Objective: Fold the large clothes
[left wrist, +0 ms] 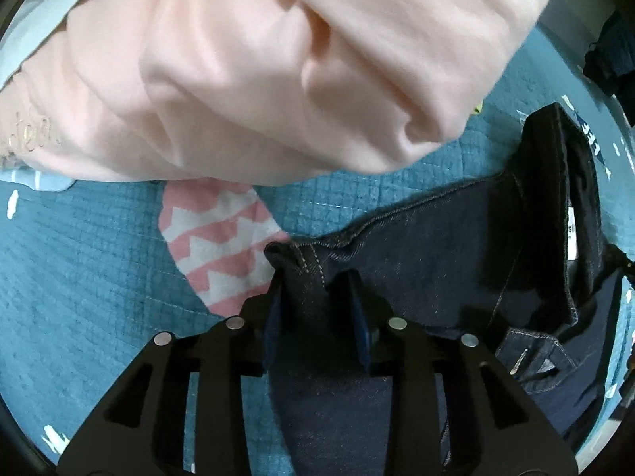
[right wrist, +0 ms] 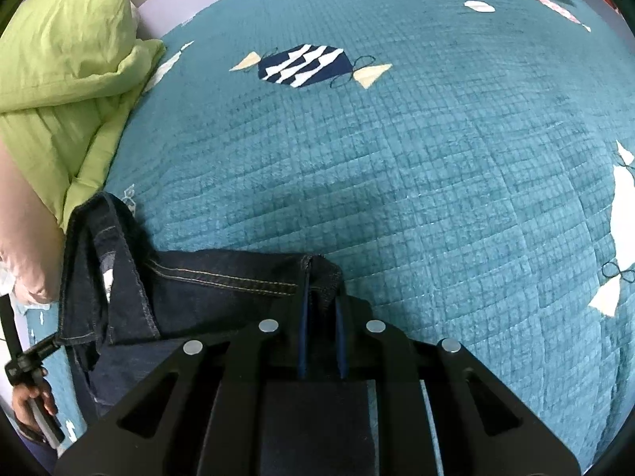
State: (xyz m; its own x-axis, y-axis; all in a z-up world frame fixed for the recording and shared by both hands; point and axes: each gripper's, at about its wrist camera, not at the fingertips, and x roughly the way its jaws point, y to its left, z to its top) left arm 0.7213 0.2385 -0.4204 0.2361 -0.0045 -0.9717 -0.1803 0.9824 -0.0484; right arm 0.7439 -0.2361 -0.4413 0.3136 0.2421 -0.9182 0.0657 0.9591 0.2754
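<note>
Dark blue jeans (left wrist: 436, 254) with tan stitching hang between my two grippers over a teal quilted bedspread (left wrist: 87, 261). My left gripper (left wrist: 315, 277) is shut on a bunched corner of the jeans' hem. In the right wrist view my right gripper (right wrist: 322, 297) is shut on another corner of the jeans (right wrist: 222, 273), whose stitched edge runs left toward the left gripper's handle (right wrist: 27, 361). A white label (left wrist: 571, 234) shows inside the denim at the right.
A pale pink garment (left wrist: 254, 67) lies bunched on the bed just beyond the left gripper. A lime green pillow (right wrist: 67, 67) sits at the bed's far left in the right wrist view. The bedspread (right wrist: 416, 166) carries candy-shaped patches (right wrist: 305, 64).
</note>
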